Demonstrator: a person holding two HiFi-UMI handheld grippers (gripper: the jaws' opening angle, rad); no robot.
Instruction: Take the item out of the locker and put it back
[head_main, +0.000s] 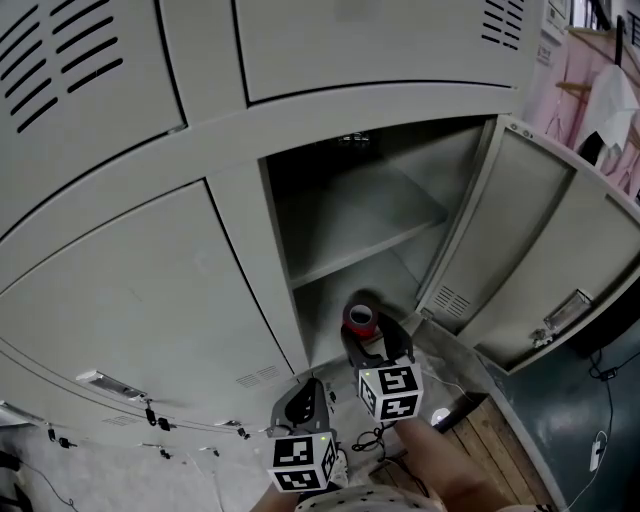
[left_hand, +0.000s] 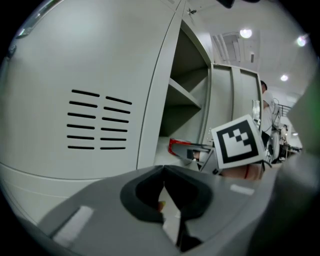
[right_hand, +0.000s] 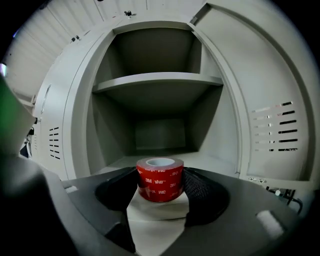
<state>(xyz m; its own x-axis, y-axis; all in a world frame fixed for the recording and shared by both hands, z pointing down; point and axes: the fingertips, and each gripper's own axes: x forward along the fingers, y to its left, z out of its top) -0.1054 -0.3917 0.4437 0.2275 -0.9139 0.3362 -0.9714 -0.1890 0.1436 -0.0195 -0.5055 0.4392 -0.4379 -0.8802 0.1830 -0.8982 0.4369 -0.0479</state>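
Right gripper view: a squat, glossy red tape roll (right_hand: 160, 186) with a pale hollow core sits clamped between the dark, textured pads of the right gripper (right_hand: 161, 175). It is at the front of the lower compartment of an open grey sheet-metal locker (right_hand: 215, 125), beneath a flat shelf (right_hand: 157, 80). The left gripper (left_hand: 164, 169), outside near a louvred door (left_hand: 100, 120), has its jaws pressed together on nothing.

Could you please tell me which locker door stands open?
The door right of the red tape roll, swung outward; the other doors are shut.
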